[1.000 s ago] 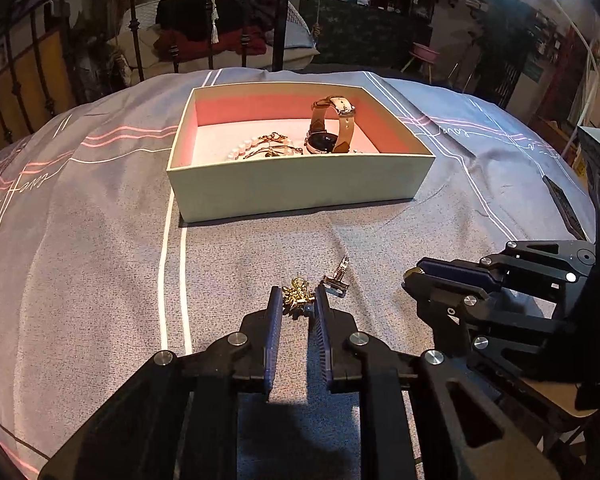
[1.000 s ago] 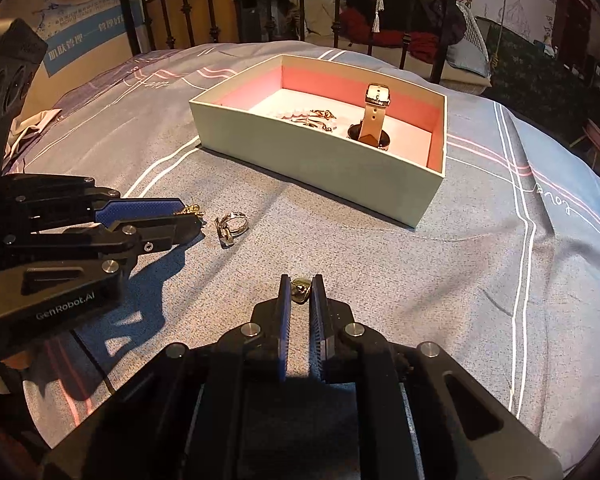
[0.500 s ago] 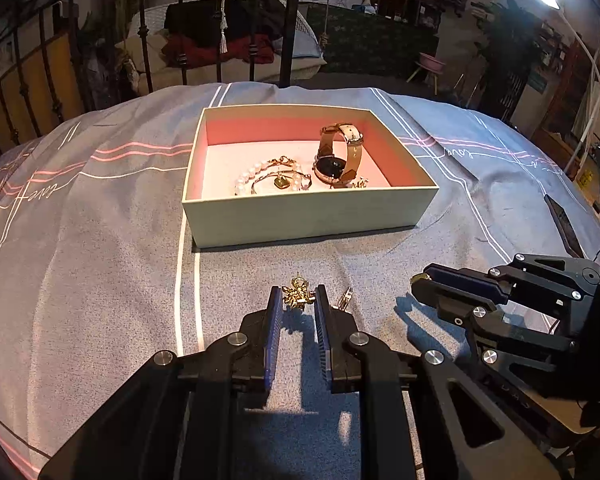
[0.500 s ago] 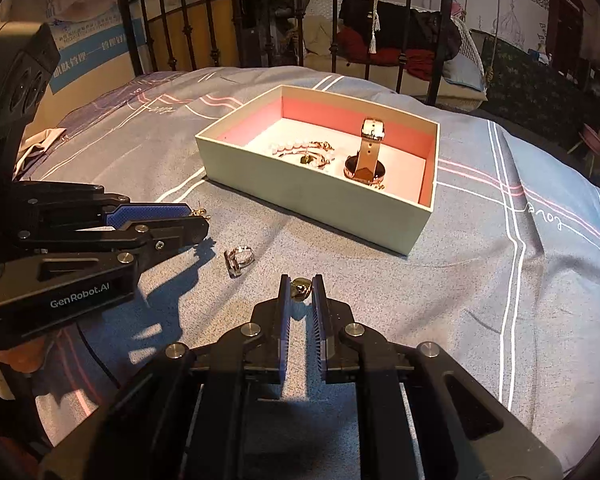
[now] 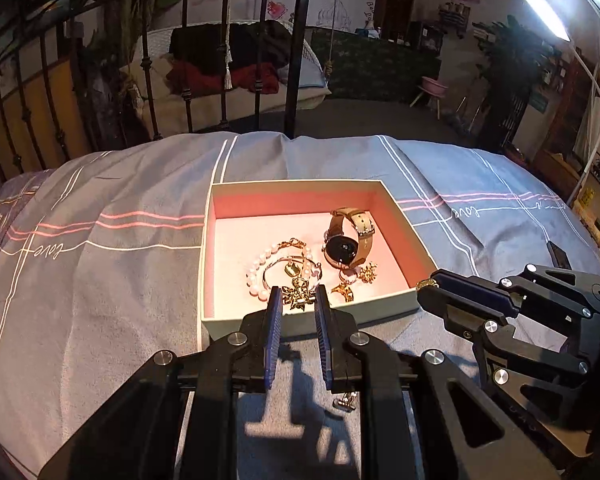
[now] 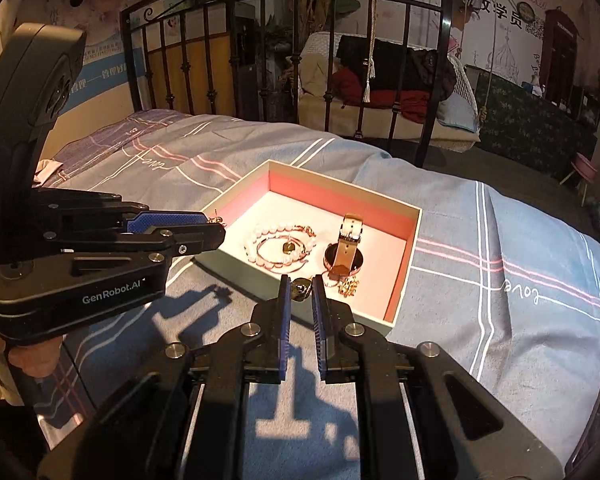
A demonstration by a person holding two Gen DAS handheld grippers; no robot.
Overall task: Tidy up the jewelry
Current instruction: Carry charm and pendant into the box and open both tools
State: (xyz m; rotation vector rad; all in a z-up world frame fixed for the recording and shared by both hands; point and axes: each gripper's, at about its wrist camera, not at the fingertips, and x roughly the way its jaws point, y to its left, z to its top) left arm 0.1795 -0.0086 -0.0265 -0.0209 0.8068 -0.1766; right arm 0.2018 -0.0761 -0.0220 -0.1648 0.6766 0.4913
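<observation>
While both tongs hung above the bedspread, each one was closed on a small golden piece.

Nearest, between the pads of the left gripper (image 5: 297, 300), a gold ornament (image 5: 298, 295) was pinched, and under this gripper, close to its right finger, a small silver clip (image 5: 345, 401) lay on the grey bedspread (image 5: 100, 300). The right gripper (image 6: 300, 289) was shut on a small dark-gold charm (image 6: 301, 289), and it stood just beside the left one, on its right. Beyond both tips was the open box (image 5: 380, 307) with pink inside. In the box, a gold earring (image 5: 367, 273) lay closest, then a pearl bracelet (image 5: 260, 270) ahead of the left tips, and a watch (image 5: 346, 242) further back.
</observation>
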